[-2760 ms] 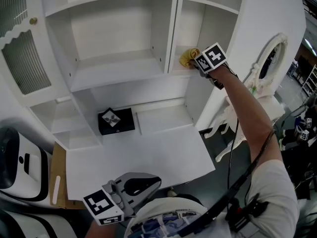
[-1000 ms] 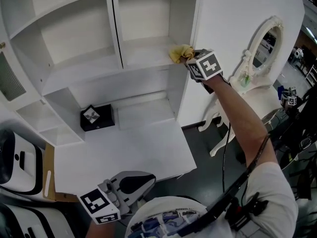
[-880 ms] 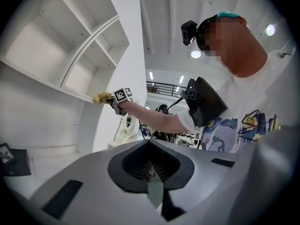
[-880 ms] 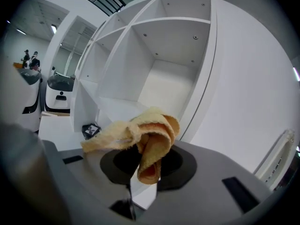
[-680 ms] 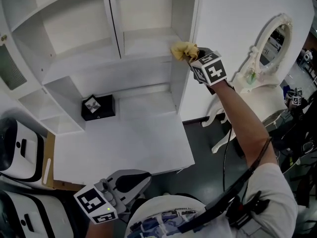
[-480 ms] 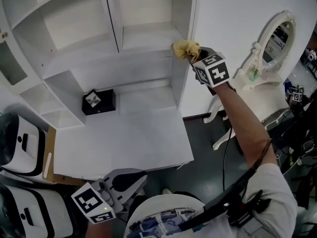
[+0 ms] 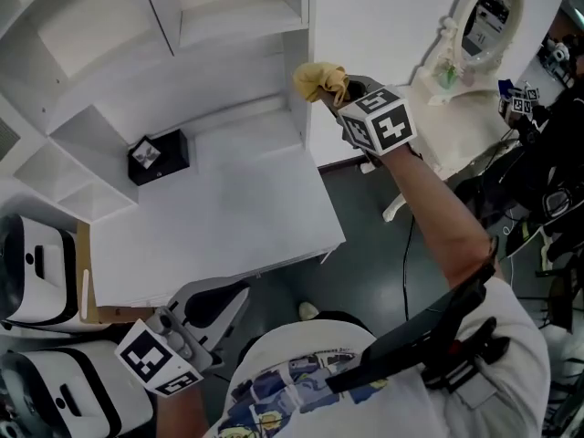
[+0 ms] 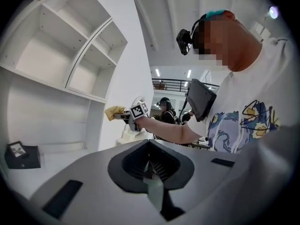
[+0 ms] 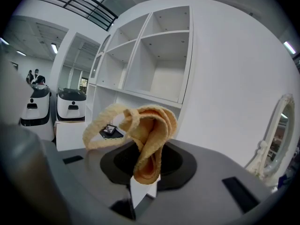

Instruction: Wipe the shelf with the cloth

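Yellow cloth (image 9: 140, 135) hangs in a bunched loop from the right gripper (image 7: 339, 91), whose jaws are pinched tight on its lower end. It is in the air, just off the right-hand edge of the white shelf unit (image 7: 233, 12) and not touching it. We judge the shelf boards lie ahead and to the left of this gripper, so the right arm is much the nearer. The left gripper (image 8: 152, 184) sits low by the desk (image 7: 210, 217), jaws together on nothing.

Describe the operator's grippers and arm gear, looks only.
The left gripper and right gripper have smooth grey shells with a dark recess around pale fingers. Each carries a black-and-white marker cube. A black cable runs along the right arm. White short-sleeved T-shirt, blue print.
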A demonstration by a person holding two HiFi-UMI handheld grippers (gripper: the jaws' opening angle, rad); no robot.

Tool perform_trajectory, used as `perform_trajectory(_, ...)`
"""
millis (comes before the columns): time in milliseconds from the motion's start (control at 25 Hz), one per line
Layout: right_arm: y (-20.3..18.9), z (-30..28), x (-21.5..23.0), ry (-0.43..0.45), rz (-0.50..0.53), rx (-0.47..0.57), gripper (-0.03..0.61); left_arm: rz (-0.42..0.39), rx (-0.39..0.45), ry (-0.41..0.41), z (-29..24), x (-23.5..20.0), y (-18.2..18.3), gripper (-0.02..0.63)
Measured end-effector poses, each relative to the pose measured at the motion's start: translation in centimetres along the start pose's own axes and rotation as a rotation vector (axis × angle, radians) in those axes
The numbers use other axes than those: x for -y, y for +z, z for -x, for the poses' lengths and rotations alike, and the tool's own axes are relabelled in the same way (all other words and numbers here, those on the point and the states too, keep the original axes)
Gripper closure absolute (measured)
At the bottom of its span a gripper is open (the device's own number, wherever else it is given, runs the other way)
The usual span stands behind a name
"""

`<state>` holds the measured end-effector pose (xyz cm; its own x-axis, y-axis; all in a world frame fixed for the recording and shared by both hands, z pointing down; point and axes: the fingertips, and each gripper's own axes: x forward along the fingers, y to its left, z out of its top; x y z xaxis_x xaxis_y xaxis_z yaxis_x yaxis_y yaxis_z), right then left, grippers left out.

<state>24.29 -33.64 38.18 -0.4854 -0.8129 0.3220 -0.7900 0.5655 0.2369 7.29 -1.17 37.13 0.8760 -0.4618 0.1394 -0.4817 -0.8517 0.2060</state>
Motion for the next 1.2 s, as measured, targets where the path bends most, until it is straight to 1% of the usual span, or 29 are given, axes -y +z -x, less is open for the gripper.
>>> perform_trajectory(120,-2.2,1.7,-2.4,0.0,-0.056,-0.021,0.486,-0.005,-0.006,-0.022,1.2,0.0,0.0,0.6)
perform_trajectory(240,-4.5,3.4,-5.9,0.016,-0.102,-0.047,0.486,-0.017,-0.02,-0.038,2.8,0.1,-0.2,0.6)
perform_trajectory(440,-7.4,5.9,-13.2,0.046,-0.158,-0.08,0.485,-0.027,-0.034,-0.057,5.8,0.0,-1.7,0.6)
perform_trajectory(600,-9.0,7.5,-19.4,0.098,-0.198,-0.106,0.485,-0.029,-0.046,-0.056,8.3,0.0,-3.3,0.6)
perform_trajectory(880,-9.4,10.2,-28.1,0.141,-0.234,-0.123,0.485,-0.016,-0.039,-0.068,12.6,0.3,-4.7,0.6)
perform_trajectory(1040,-9.0,11.3,-31.9,0.151,-0.213,-0.122,0.485,-0.019,-0.045,-0.049,15.2,0.0,-5.7,0.6)
perform_trajectory(1200,-8.6,12.4,-36.0,0.185,-0.194,-0.125,0.485,-0.02,-0.055,-0.042,17.4,0.2,-7.0,0.6)
